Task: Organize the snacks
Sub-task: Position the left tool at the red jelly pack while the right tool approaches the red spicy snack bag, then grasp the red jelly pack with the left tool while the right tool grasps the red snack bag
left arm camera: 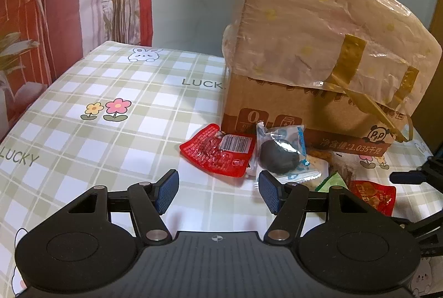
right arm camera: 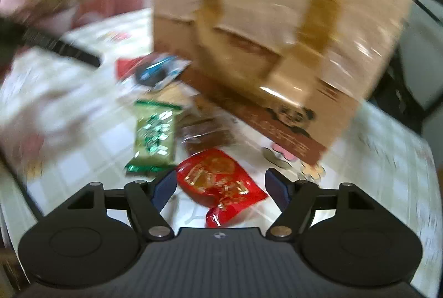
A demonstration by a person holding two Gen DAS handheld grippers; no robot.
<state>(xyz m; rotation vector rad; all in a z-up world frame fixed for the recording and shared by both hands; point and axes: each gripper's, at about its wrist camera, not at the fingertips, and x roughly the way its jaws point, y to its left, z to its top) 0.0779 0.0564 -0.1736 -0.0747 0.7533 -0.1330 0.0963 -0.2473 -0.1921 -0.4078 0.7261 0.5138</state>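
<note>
Snacks (left arm camera: 279, 156) lie scattered on the checked bench (left arm camera: 110, 104) before the cardboard box (left arm camera: 318, 62), none sorted yet; both tools gape empty, the right tool (right arm camera: 221, 188) straddling a red packet (right arm camera: 221, 181), so closing on it seems next.

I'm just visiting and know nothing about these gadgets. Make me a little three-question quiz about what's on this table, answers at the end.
1. True or false: the left gripper is holding a snack.
2. Which packet lies between the right gripper's open jaws? A) green packet B) red and gold packet C) clear packet with a dark round cake
3. Fill in: the snacks lie in front of a cardboard ____ covered with a plastic bag.

Key
1. False: its jaws stand open over bare checked tablecloth.
2. B; the pads do not press on it.
3. Box.
</note>
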